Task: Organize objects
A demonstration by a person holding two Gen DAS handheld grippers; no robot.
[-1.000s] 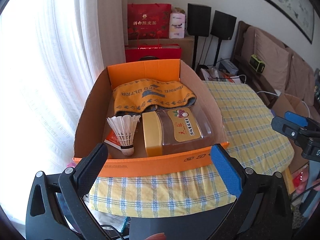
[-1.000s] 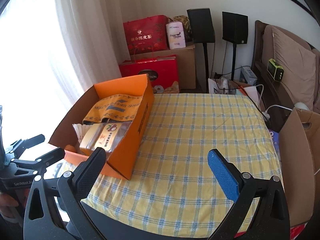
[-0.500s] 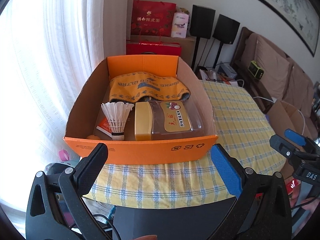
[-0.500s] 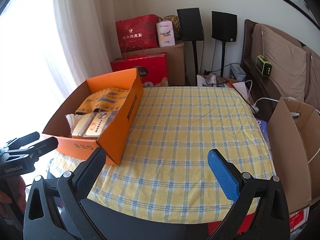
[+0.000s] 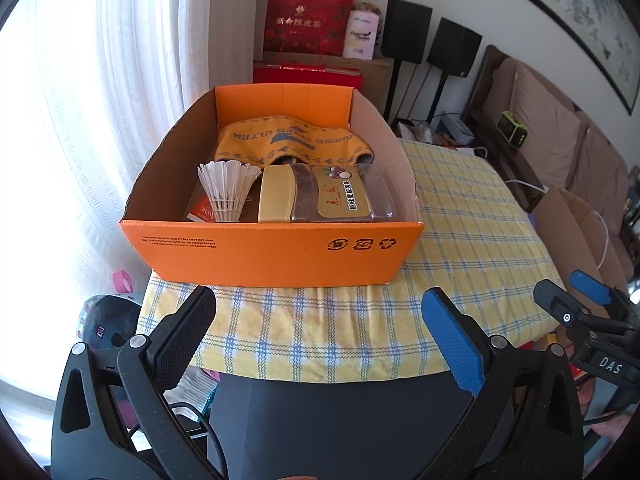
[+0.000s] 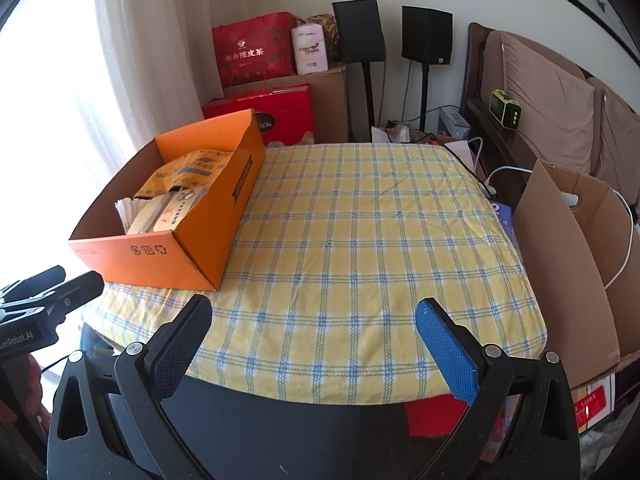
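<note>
**While both grippers hang empty: box on worktop**

While the left gripper point(image 5: 318, 308) and right gripper point(image 6: 314, 314) hold their fingers spread, the orange box point(image 5: 272, 246) sits at the worktop's point(image 6: 360, 240) left edge, holding a shuttlecock point(image 5: 226, 190), jar point(image 5: 324, 198) and towel point(image 5: 292, 140).

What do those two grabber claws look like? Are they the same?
Yes. The left gripper and right gripper are black plastic, each with one black finger, one blue textured pad and silver bolts. White lettering marks their sides, and a black cable hangs below.
</note>
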